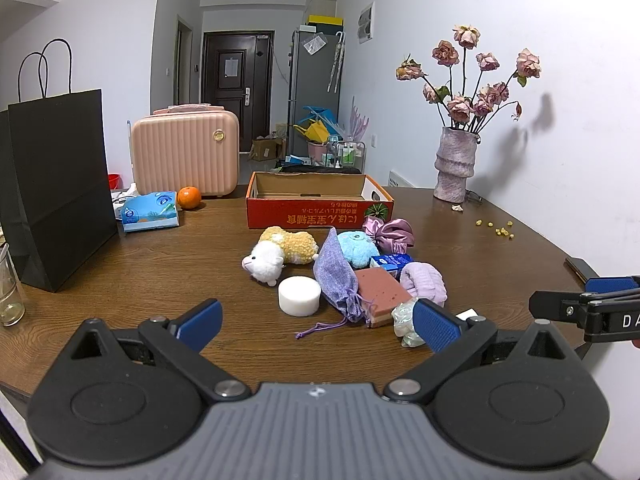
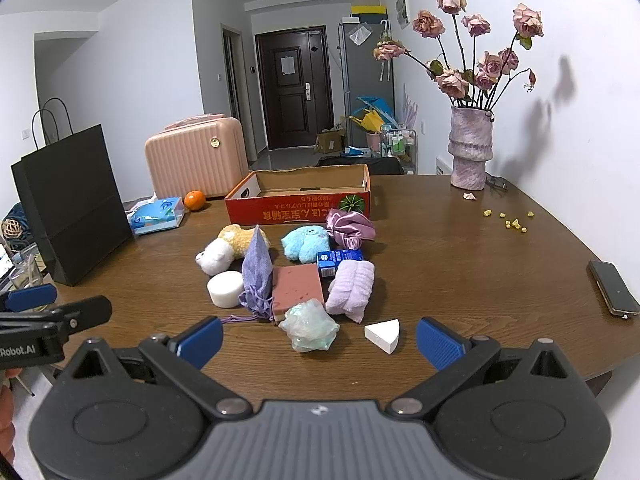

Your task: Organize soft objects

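A pile of soft things lies mid-table before an open red cardboard box point(image 1: 320, 210) point(image 2: 296, 206): a white-and-tan plush sheep point(image 1: 276, 254) point(image 2: 224, 250), a blue plush point(image 1: 356, 248) point(image 2: 304, 242), a purple drawstring pouch point(image 1: 336, 276) point(image 2: 256, 272), a white round sponge point(image 1: 299, 295) point(image 2: 225, 288), a pink sponge block point(image 1: 382, 294) point(image 2: 298, 286), a lilac towel roll point(image 1: 426, 280) point(image 2: 352, 286), a satin scrunchie point(image 1: 390, 230) point(image 2: 348, 226), a pale green mesh puff point(image 2: 310, 324) and a white wedge sponge point(image 2: 384, 334). My left gripper point(image 1: 316, 322) and right gripper point(image 2: 318, 340) are open, empty, near the pile's front.
A black paper bag point(image 1: 56, 184) point(image 2: 72, 208), tissue pack point(image 1: 150, 210), orange point(image 1: 189, 197) and pink case point(image 1: 186, 152) stand at the left and back. A vase of dried roses point(image 1: 456, 164) point(image 2: 470, 148) stands back right. A phone point(image 2: 612, 288) lies at the right edge. A small blue carton point(image 2: 339, 260) lies in the pile.
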A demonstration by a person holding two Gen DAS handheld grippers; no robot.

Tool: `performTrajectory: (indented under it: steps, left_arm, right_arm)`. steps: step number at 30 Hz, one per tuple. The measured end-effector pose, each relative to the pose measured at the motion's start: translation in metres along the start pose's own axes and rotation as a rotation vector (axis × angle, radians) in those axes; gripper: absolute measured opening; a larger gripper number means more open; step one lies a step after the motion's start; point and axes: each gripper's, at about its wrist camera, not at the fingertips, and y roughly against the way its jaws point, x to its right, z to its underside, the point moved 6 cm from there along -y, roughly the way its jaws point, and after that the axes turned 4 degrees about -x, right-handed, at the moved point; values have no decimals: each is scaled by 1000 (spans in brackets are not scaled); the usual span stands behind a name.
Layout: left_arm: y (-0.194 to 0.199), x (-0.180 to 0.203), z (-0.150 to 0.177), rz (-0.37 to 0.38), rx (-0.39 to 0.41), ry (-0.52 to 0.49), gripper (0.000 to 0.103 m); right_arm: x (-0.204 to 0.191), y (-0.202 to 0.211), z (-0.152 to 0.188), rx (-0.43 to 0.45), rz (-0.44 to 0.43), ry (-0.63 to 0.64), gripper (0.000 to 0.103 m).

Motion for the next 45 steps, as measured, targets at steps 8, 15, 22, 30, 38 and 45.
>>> performTrajectory:
  steps: [8,15,22,30,38,45]
  left_arm:
    - [-1,1,-1,1,1,0,103]
    - [1,3,-2,2,2,0,103]
    - [2,6,-4,5,5,1,103]
    - [2,8,-4,5,6,1,103]
    - [-1,12,-5,2,15,5,103]
    - [-20,9,2,4,7,16,103]
  right_arm:
    - [-1,2,-1,8,3,3,103]
    - [-1,2,-1,9,5,4,103]
    - [-3,2,-2,15,6,8,103]
    - [-3,2,-3,19,10,11,103]
    - [-2,-4,-1,25,23,12,103]
    - [5,-19,2,24,32,18,103]
